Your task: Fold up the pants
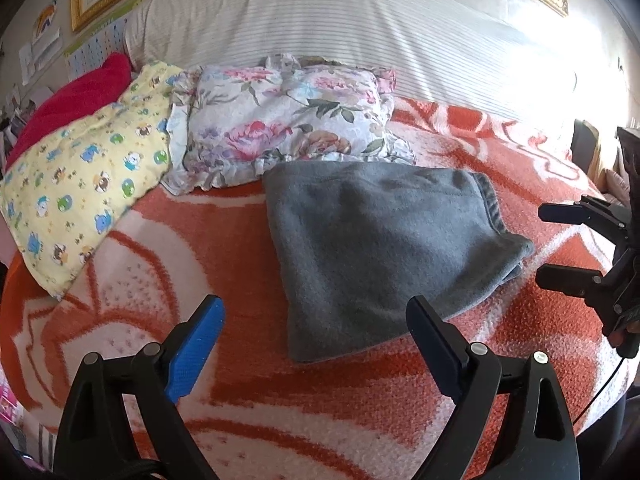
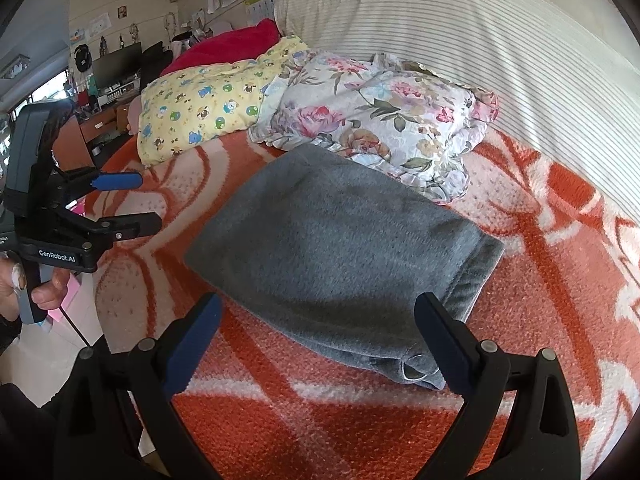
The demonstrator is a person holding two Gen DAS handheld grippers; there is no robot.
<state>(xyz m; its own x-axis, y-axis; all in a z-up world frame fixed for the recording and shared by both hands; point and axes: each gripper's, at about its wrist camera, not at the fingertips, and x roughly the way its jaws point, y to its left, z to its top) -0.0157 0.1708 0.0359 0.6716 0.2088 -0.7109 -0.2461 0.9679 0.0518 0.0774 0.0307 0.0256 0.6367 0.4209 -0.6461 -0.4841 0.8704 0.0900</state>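
Note:
The grey pants [image 1: 380,240] lie folded into a compact bundle on the orange-and-white blanket [image 1: 280,400], just in front of a floral pillow. My left gripper [image 1: 316,320] hovers open at the bundle's near edge, and its blue pads hold nothing. At the right rim of this view my right gripper [image 1: 554,246] also stands open, beside the bundle's right corner. In the right wrist view the pants [image 2: 340,248] fill the middle, with the right gripper [image 2: 318,316] open over their near edge. The left gripper [image 2: 136,202], held in a hand, is open at the far left.
A floral pillow [image 1: 288,120] and a yellow cartoon-print pillow [image 1: 80,184] lie behind the pants, with a red cover [image 1: 68,104] beyond them. A striped white cushion [image 1: 340,20] backs the bed. A desk with a monitor [image 2: 116,64] stands past the bed's left edge.

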